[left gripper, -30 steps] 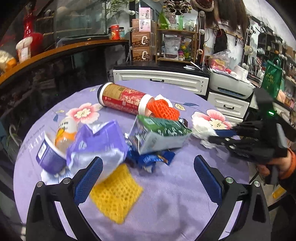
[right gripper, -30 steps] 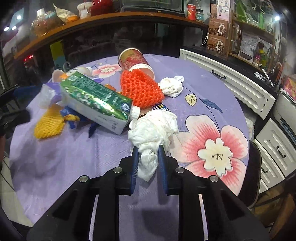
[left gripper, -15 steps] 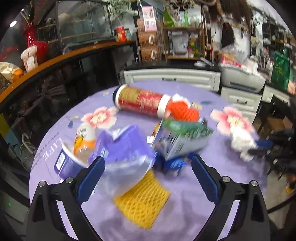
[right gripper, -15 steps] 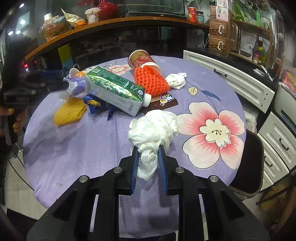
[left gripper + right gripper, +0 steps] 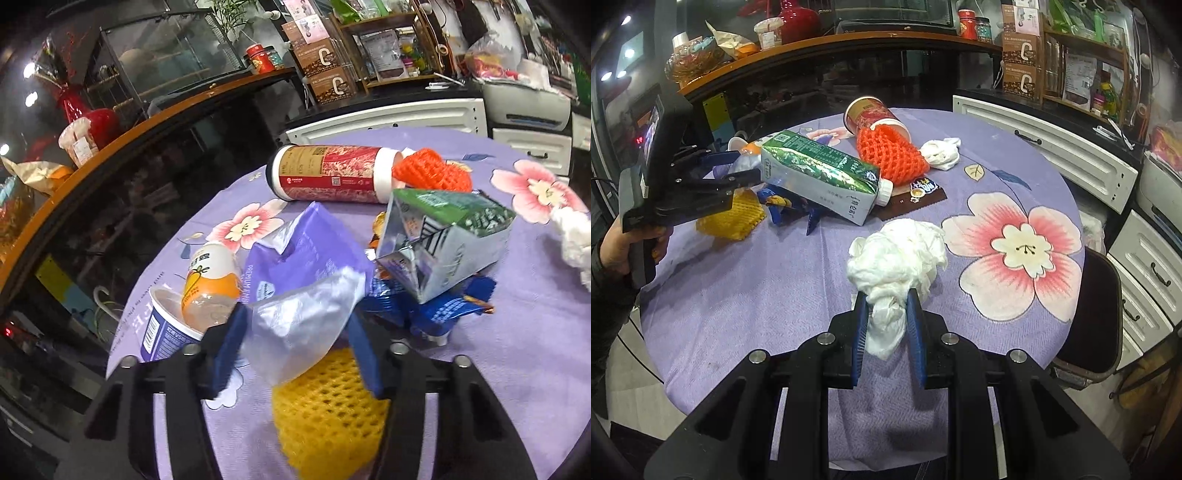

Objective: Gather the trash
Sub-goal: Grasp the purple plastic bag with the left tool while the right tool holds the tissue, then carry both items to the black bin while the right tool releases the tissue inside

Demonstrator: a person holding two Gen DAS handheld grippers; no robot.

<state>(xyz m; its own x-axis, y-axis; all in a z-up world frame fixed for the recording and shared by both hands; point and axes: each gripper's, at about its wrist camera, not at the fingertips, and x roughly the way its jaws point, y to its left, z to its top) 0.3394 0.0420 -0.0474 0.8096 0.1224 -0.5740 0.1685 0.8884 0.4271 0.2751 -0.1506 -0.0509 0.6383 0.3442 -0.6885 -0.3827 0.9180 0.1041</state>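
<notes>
**Both grippers on trash at the round bench**

The purple plastic bag [image 5: 303, 280] lies between the blue pads of the left gripper [image 5: 295, 347], its clear silvery end filling the gap. The jaws have just been closing around it and both pads now touch the film, so the gripper is pinching the bag. Right under this gripper, on the purple flowered cloth of the bench [image 5: 517, 369], lies a yellow foam net [image 5: 325, 410]. Just to its left, a small orange-and-white bottle [image 5: 210, 280] rests with its end in a white and blue tub [image 5: 162, 325]. Ahead and to the right sits a green and silver drink carton [image 5: 443, 240] on its side, resting on crumpled blue wrappers [image 5: 443, 310]. Farther ahead a red canister [image 5: 332, 173] lies on its side, with an orange foam net [image 5: 432, 171] at its open end.

The right gripper [image 5: 888, 332] is pinching a crumpled white tissue wad [image 5: 897, 258]; the narrow tail of the wad is squeezed between its pads and the bulk swells out ahead of them, above the cloth. Past it lie a dark brown wrapper [image 5: 912, 199] and a smaller white tissue [image 5: 942, 153] beside the orange net. Far to the left in this view a hand [image 5: 624, 240] holds the left gripper's handle
</notes>
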